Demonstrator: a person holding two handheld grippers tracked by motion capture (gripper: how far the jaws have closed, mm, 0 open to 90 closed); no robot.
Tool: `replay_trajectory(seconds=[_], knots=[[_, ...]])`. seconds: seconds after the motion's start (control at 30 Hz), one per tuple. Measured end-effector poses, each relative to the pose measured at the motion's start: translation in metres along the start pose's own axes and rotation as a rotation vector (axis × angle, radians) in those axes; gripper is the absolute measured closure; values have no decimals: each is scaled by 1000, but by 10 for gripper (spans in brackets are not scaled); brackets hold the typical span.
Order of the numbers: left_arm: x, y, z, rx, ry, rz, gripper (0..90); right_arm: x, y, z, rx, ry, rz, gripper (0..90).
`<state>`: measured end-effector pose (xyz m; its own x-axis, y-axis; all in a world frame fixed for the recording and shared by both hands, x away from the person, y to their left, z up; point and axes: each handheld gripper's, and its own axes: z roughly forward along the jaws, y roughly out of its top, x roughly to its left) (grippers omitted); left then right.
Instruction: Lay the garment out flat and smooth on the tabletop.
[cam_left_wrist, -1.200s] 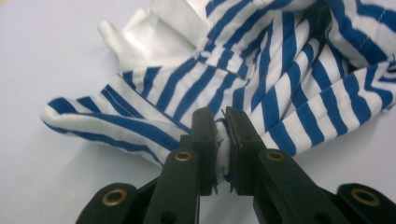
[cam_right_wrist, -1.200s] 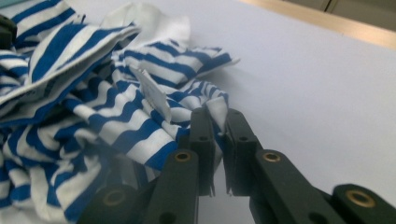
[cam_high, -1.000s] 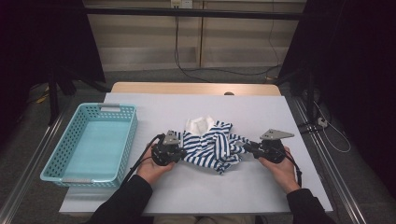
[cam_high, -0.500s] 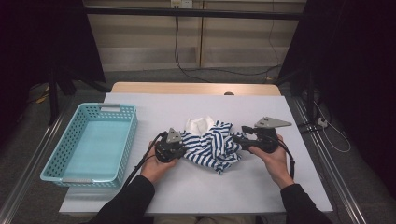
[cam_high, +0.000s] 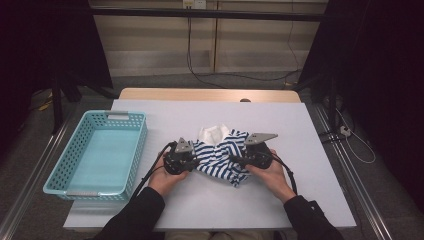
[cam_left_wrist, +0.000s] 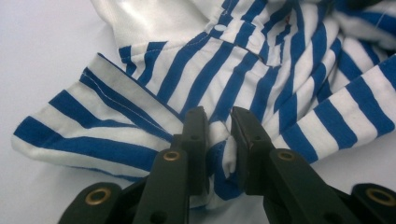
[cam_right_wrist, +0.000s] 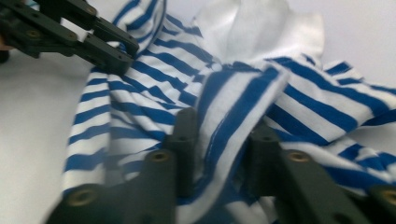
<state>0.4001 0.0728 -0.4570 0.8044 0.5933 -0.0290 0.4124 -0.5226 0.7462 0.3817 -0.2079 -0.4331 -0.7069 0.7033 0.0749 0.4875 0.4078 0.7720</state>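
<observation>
On the pale grey table (cam_high: 320, 200), with one turquoise basket (cam_high: 95, 155) off to my left, there's just the one blue-and-white striped shirt (cam_high: 220, 155), bunched mid-table and spread roughly left to right, my left gripper (cam_left_wrist: 218, 122) clamped on one fold, my right gripper (cam_right_wrist: 223, 135) having just closed on another.

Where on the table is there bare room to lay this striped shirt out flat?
Bare table runs between the basket and the striped shirt, along the far edge behind it, and right of the right gripper. The middle is crowded: both grippers, the left gripper too, bunch the cloth there.
</observation>
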Motion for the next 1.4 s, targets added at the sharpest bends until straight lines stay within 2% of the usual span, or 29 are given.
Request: replay_trajectory(seconds=[0.13, 0.23, 0.4, 0.63, 0.67, 0.73, 0.8, 0.83, 0.87, 0.93, 1.0, 1.1, 1.17, 1.2, 1.23, 1.33, 1.4], knots=[[0, 0, 0, 2, 0, -1, 762, 6, -2, -20, -48, -14, -28, 798], [-1, 0, 0, 2, 1, -1, 762, 5, -7, -34, -76, -45, -18, 809], [0, 0, -1, 5, -2, 5, 762, -2, -27, -57, -87, -98, 7, 814], [-2, -2, -3, 6, 0, 10, 758, -16, -57, -89, -73, -180, 67, 812], [-3, -2, -4, 9, -6, 8, 757, -17, -61, -91, -69, -192, 59, 810], [-4, -4, -5, 0, -4, 4, 751, -20, -68, -95, -49, -203, 76, 791], [-4, -3, -8, 14, -23, -2, 735, -22, -73, -98, -36, -208, 87, 764], [-4, -4, -8, 8, -14, -8, 725, -24, -75, -99, -41, -206, 88, 730], [-3, -3, -10, 14, -21, 1, 717, -24, -74, -100, -42, -207, 96, 682], [-2, -1, -12, -6, -18, -4, 680, -26, -72, -102, -57, -221, 106, 587], [3, 2, -17, -50, -18, -32, 642, -29, -68, -105, -82, -225, 119, 498], [9, 9, -25, -123, 13, -77, 597, -32, -60, -107, -111, -245, 124, 448], [13, 16, -27, -148, 22, -84, 563, -34, -54, -107, -125, -245, 117, 443], [15, 20, -27, -143, 28, -75, 547, -35, -50, -106, -131, -254, 116, 443], [16, 23, -24, -162, 35, -86, 529, -36, -46, -106, -139, -262, 111, 445], [21, 34, -11, -154, 50, -82, 499, -40, -32, -103, -167, -281, 104, 460], [28, 38, -1, -142, 61, -103, 499, -42, -25, -99, -180, -277, 109, 479]])
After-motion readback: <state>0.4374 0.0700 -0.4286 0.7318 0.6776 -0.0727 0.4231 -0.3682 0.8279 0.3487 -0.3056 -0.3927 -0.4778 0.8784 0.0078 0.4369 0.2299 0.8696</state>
